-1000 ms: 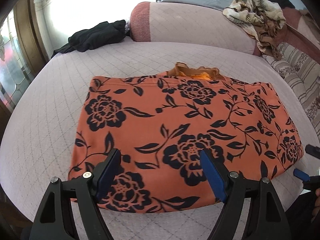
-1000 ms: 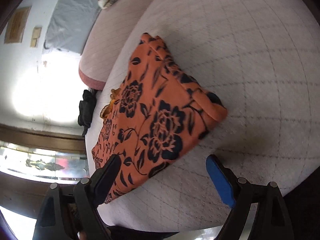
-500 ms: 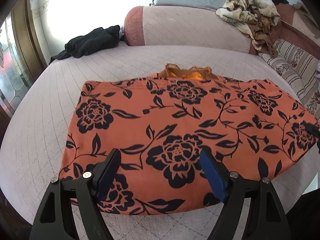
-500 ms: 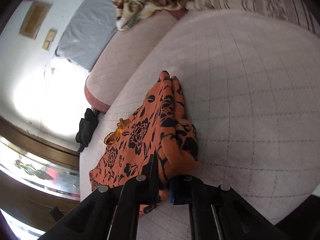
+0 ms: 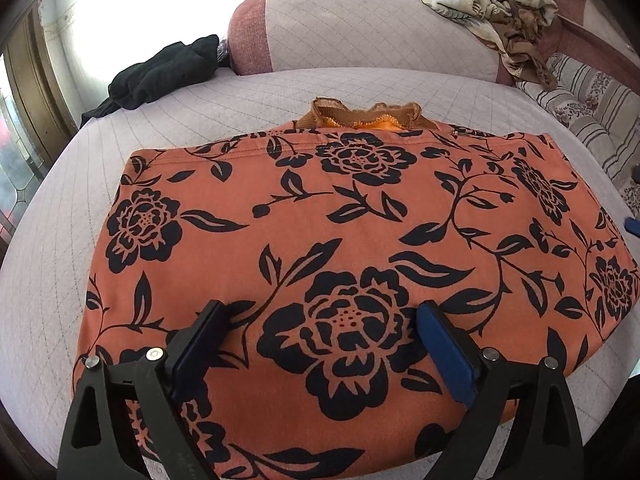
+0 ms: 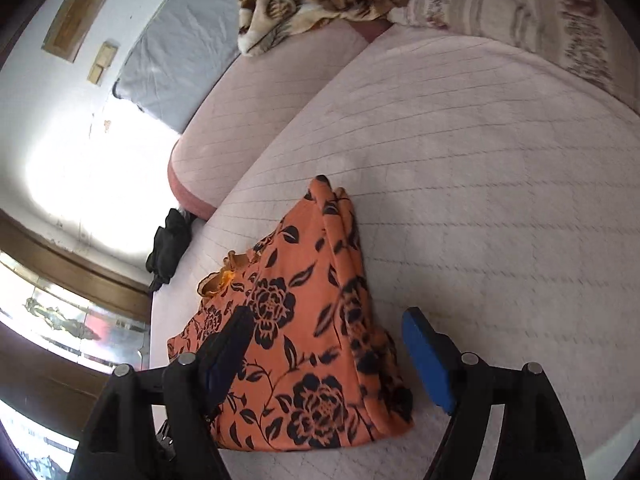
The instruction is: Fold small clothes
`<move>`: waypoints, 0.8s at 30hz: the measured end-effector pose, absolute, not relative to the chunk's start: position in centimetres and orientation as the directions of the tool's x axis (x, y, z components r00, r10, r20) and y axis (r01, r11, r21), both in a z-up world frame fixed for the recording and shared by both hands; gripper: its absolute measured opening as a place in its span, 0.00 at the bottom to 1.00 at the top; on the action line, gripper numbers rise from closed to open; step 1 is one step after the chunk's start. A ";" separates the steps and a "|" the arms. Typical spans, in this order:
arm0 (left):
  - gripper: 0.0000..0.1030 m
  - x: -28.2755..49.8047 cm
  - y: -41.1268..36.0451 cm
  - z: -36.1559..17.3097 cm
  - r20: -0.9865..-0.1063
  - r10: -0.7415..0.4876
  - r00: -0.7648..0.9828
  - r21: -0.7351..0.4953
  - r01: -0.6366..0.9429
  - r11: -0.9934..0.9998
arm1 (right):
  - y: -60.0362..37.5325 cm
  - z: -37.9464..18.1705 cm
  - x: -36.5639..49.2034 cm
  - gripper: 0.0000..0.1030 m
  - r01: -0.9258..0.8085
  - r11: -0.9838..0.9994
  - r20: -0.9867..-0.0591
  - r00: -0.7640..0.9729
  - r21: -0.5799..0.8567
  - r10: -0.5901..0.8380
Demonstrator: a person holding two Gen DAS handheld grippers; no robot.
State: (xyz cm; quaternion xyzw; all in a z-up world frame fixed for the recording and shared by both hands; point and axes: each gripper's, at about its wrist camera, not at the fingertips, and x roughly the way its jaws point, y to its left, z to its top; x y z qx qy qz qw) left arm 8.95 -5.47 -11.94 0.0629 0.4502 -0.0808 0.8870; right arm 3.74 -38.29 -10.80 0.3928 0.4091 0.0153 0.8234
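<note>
An orange garment with black flowers [image 5: 352,216] lies folded flat on the quilted bed; its lace-trimmed neckline [image 5: 368,118] peeks out at the far edge. My left gripper [image 5: 320,340] is open just above the garment's near edge, fingers spread over a large flower. In the right wrist view the same garment [image 6: 312,320] shows from its right end, with stacked layers along the fold. My right gripper [image 6: 332,352] is open, its jaws astride the garment's near right corner, holding nothing.
A black garment [image 5: 160,76] lies at the far left of the bed [image 5: 60,240]. A brown patterned cloth [image 5: 496,0] is heaped on the pink bolster [image 5: 360,36] at the back right. Striped pillows [image 5: 592,112] line the right side. A window is on the left.
My right gripper, shut on the garment's right corner half a second ago, has opened and let it go. My left gripper has moved in closer over the garment.
</note>
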 end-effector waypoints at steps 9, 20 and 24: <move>0.97 9.2 -5.5 -12.4 -0.806 -0.091 0.585 0.037 0.204 0.978 | -35.8 -15.4 18.9 0.32 0.240 0.814 -0.817 0.403 0.529 0.412; 0.99 9.2 -3.6 -11.1 -0.809 -0.112 0.576 -0.007 0.181 0.983 | -36.5 -13.3 17.3 0.65 0.338 0.856 -0.845 0.500 0.391 0.188; 0.99 7.0 1.3 -8.6 -0.761 -0.091 0.642 -0.042 0.091 0.995 | -35.0 -7.8 13.2 0.66 0.244 0.880 -0.770 0.610 0.407 0.187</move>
